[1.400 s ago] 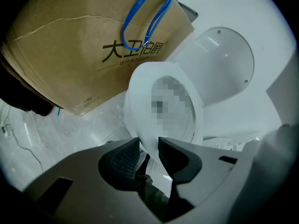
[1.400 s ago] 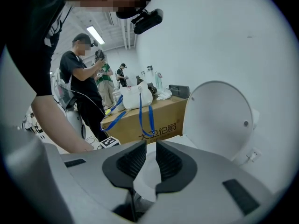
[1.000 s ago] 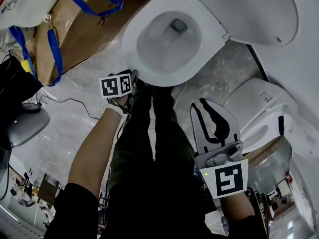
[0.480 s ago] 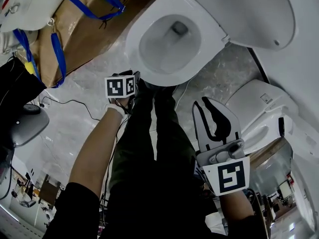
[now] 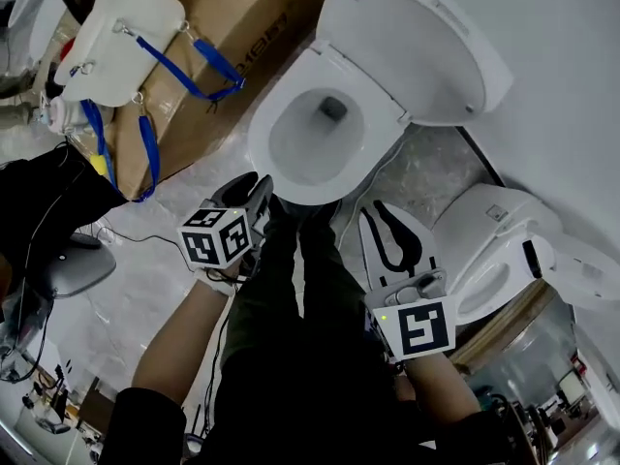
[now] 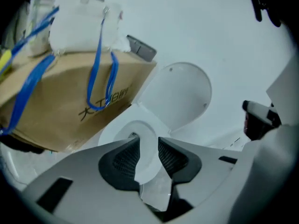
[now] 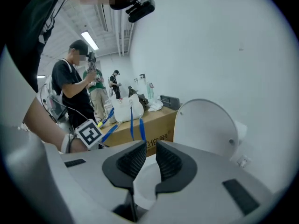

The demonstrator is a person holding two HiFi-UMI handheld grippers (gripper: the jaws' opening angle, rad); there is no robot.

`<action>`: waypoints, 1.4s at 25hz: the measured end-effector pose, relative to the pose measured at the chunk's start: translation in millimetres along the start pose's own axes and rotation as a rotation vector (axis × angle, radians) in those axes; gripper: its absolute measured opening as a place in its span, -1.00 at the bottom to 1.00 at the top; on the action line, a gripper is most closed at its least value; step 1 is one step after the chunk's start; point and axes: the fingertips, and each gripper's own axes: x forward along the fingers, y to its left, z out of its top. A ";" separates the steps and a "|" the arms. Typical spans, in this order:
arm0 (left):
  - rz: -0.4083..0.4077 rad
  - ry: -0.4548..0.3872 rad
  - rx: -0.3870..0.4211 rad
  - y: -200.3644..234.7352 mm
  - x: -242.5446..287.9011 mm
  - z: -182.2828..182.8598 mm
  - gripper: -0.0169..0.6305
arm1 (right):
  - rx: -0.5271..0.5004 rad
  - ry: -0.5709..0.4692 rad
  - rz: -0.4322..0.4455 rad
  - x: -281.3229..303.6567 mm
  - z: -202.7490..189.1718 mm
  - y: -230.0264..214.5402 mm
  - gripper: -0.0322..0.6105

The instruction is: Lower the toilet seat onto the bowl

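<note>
The white toilet (image 5: 320, 134) stands in front of me, a white ring lying around its bowl opening and its lid (image 5: 417, 46) raised against the wall. The left gripper view shows the same raised lid (image 6: 180, 94) above the bowl rim (image 6: 135, 134). My left gripper (image 5: 258, 192) hovers just short of the bowl's front edge, open, nothing between its pads (image 6: 122, 160). My right gripper (image 5: 386, 216) hangs to the right of the bowl's front, also open and empty. In the right gripper view the lid (image 7: 205, 125) is ahead.
A cardboard box (image 5: 223, 56) with a white bag on blue straps (image 5: 116, 37) sits left of the toilet. A second toilet (image 5: 504, 250) stands at the right. My dark-trousered legs (image 5: 300, 289) fill the lower middle. People (image 7: 74, 87) stand behind the box.
Both grippers have risen, the left one much more, and it now sits higher beside the bowl's front edge. The head view has tilted, showing more of the lid and the box.
</note>
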 end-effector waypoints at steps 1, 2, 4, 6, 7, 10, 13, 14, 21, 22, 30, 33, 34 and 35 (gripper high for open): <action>-0.020 -0.030 0.023 -18.0 -16.1 15.9 -0.55 | -0.013 -0.001 -0.003 -5.5 7.6 -2.2 -0.64; -0.043 -0.060 0.038 -35.3 -31.1 31.5 -0.55 | -0.031 0.002 -0.003 -10.8 14.8 -3.9 -0.64; -0.095 -0.121 0.055 -68.4 -57.3 62.6 -0.55 | -0.063 -0.015 -0.008 -19.2 35.6 -6.3 -0.64; -0.141 -0.177 0.072 -101.9 -81.4 89.6 -0.55 | -0.085 -0.065 -0.020 -28.6 63.3 -7.9 -0.64; -0.161 -0.203 0.084 -119.6 -94.2 100.2 -0.55 | -0.095 -0.088 -0.026 -35.3 76.2 -8.5 -0.64; -0.212 -0.272 0.158 -175.0 -134.1 123.7 -0.55 | -0.135 -0.114 -0.044 -62.9 103.3 -13.0 -0.64; -0.238 -0.315 0.263 -222.7 -173.1 136.0 -0.55 | -0.139 -0.152 -0.064 -92.8 126.4 -16.9 -0.64; -0.243 -0.327 0.290 -234.9 -185.9 138.3 -0.55 | -0.133 -0.159 -0.069 -102.5 132.0 -17.0 -0.64; -0.231 -0.438 0.419 -279.5 -248.6 158.9 -0.57 | -0.075 -0.280 -0.050 -150.2 188.8 -4.8 -0.72; -0.235 -0.454 0.426 -283.7 -254.5 161.2 -0.57 | -0.077 -0.303 -0.039 -155.2 197.7 -0.2 -0.72; -0.247 -0.543 0.607 -327.4 -293.2 160.0 -0.57 | -0.109 -0.419 0.048 -188.0 231.5 46.4 -0.74; -0.262 -0.569 0.686 -344.0 -301.9 162.0 -0.57 | -0.128 -0.467 0.057 -198.4 238.4 58.0 -0.74; -0.265 -0.578 0.704 -347.6 -304.2 163.3 -0.57 | -0.130 -0.477 0.056 -200.7 239.6 60.5 -0.74; -0.269 -0.585 0.716 -350.1 -306.2 164.5 -0.57 | -0.130 -0.483 0.056 -202.4 240.3 62.5 -0.74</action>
